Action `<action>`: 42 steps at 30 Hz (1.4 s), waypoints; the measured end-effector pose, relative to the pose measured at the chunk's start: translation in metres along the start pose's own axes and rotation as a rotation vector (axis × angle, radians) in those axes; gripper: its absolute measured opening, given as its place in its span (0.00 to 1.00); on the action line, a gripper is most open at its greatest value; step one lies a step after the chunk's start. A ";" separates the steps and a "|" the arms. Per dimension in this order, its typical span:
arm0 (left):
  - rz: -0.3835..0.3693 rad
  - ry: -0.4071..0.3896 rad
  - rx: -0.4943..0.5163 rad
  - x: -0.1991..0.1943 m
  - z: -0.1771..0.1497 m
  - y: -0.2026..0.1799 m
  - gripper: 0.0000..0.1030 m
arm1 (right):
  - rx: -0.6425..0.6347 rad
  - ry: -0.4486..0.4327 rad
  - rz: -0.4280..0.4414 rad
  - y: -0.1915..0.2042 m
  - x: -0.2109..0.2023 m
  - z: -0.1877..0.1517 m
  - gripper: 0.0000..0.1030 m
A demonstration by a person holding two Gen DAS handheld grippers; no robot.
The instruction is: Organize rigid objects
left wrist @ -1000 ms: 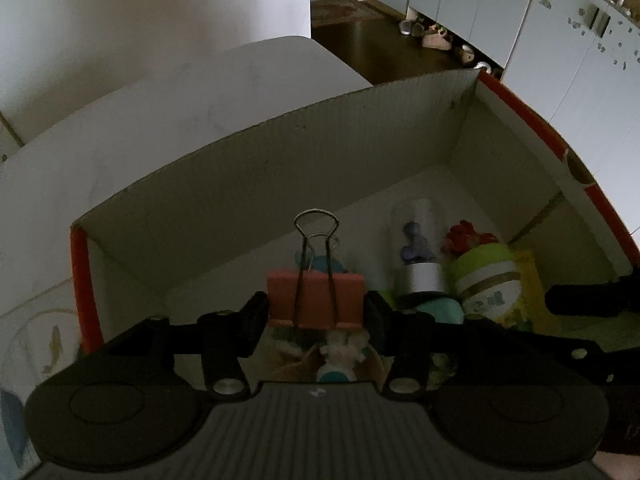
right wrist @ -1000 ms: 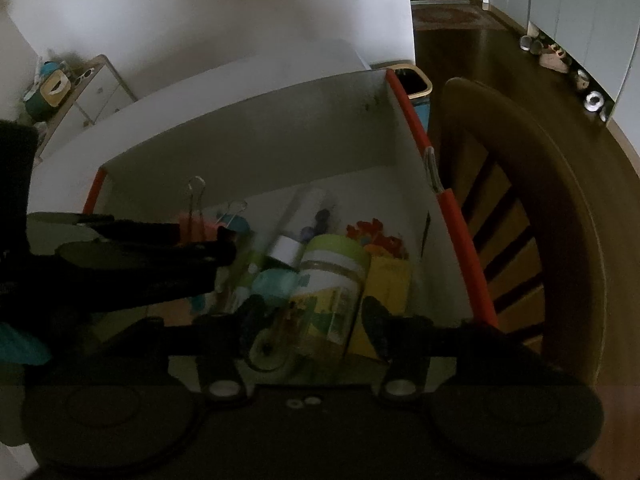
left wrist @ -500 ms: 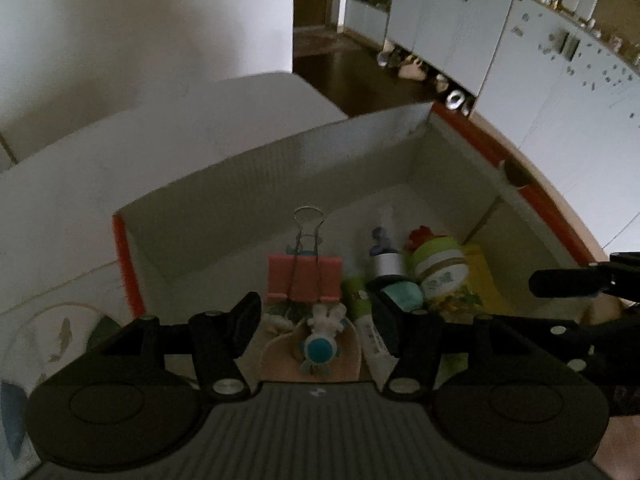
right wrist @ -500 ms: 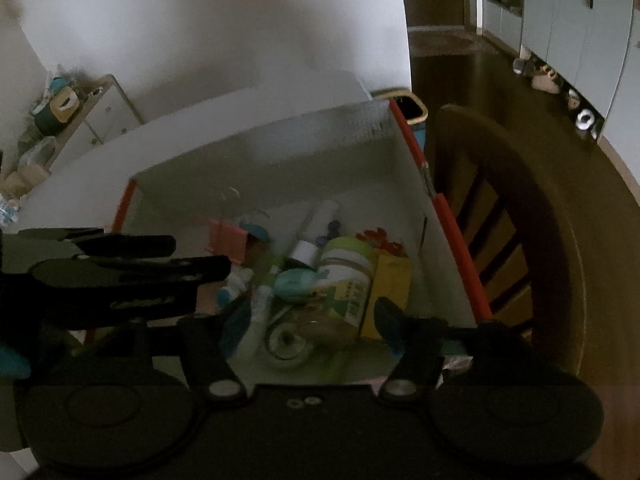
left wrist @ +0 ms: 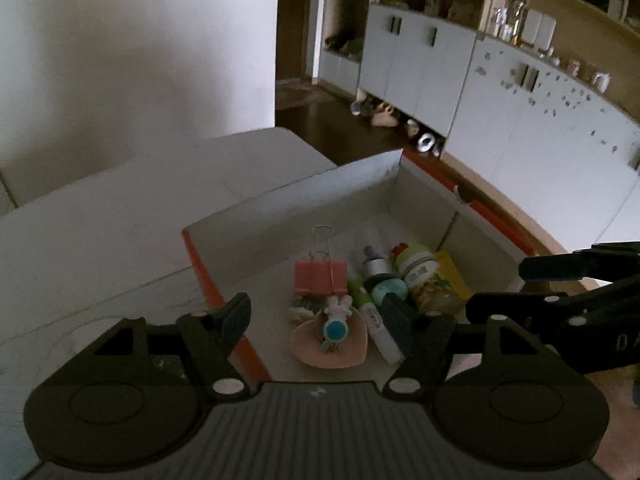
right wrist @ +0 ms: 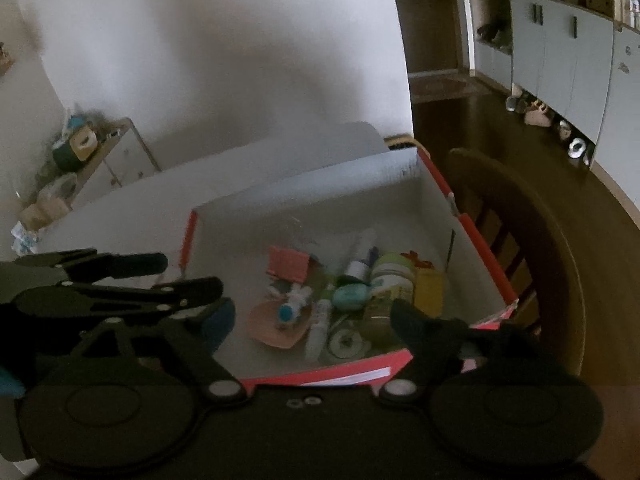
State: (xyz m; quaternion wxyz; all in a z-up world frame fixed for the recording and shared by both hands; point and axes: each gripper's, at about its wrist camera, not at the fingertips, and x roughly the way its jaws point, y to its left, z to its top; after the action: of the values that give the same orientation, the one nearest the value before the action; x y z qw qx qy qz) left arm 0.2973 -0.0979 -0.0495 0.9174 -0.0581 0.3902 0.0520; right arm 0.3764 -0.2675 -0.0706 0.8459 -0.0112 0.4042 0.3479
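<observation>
An open cardboard box (left wrist: pixel 288 204) with orange edges stands on the white table; it also shows in the right wrist view (right wrist: pixel 320 184). Inside lie a pink binder clip (left wrist: pixel 320 276), a pink dish with a small rabbit figure (left wrist: pixel 332 340), a white tube (left wrist: pixel 380 328), a teal object (left wrist: pixel 389 290), a silver-capped bottle (left wrist: pixel 376 266), a green-lidded jar (left wrist: pixel 420 272) and a yellow packet (left wrist: pixel 452 276). My left gripper (left wrist: pixel 316 312) is open and empty above the box's near edge. My right gripper (right wrist: pixel 312 320) is open and empty, held above the box's near side.
The white table (left wrist: pixel 120 216) extends left and behind the box. A dark wooden chair (right wrist: pixel 532 232) stands right of the box. White cabinets (left wrist: pixel 500 104) line the far wall, with shoes on the dark floor. A small cluttered dresser (right wrist: pixel 88 160) stands at far left.
The left gripper let go of the pink binder clip, which now lies in the box. Both grippers have opened wider and drawn up and back from the box.
</observation>
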 end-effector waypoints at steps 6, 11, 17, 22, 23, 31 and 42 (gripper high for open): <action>-0.021 -0.036 0.010 -0.027 -0.009 0.015 0.79 | 0.022 -0.054 -0.007 0.019 -0.015 -0.012 0.94; -0.066 -0.058 0.026 -0.046 -0.017 0.023 0.79 | 0.042 -0.105 0.002 0.034 -0.028 -0.020 0.99; -0.100 -0.070 0.048 -0.061 -0.026 0.027 0.88 | 0.057 -0.162 -0.015 0.050 -0.042 -0.030 1.00; -0.136 -0.080 0.062 -0.071 -0.032 0.031 0.97 | 0.044 -0.196 -0.051 0.064 -0.051 -0.040 1.00; -0.142 -0.075 0.064 -0.073 -0.033 0.031 0.97 | 0.043 -0.204 -0.056 0.066 -0.054 -0.041 1.00; -0.184 -0.099 0.086 -0.090 -0.044 0.032 0.99 | 0.062 -0.261 -0.095 0.079 -0.071 -0.055 1.00; -0.228 -0.137 0.136 -0.108 -0.052 0.027 0.99 | 0.130 -0.281 -0.120 0.083 -0.084 -0.075 1.00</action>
State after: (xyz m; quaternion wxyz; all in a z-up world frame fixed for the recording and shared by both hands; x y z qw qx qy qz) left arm 0.1821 -0.0847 -0.0096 0.9436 -0.0362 0.3203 -0.0753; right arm 0.2402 -0.2761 -0.0415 0.9123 0.0682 0.3021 0.2679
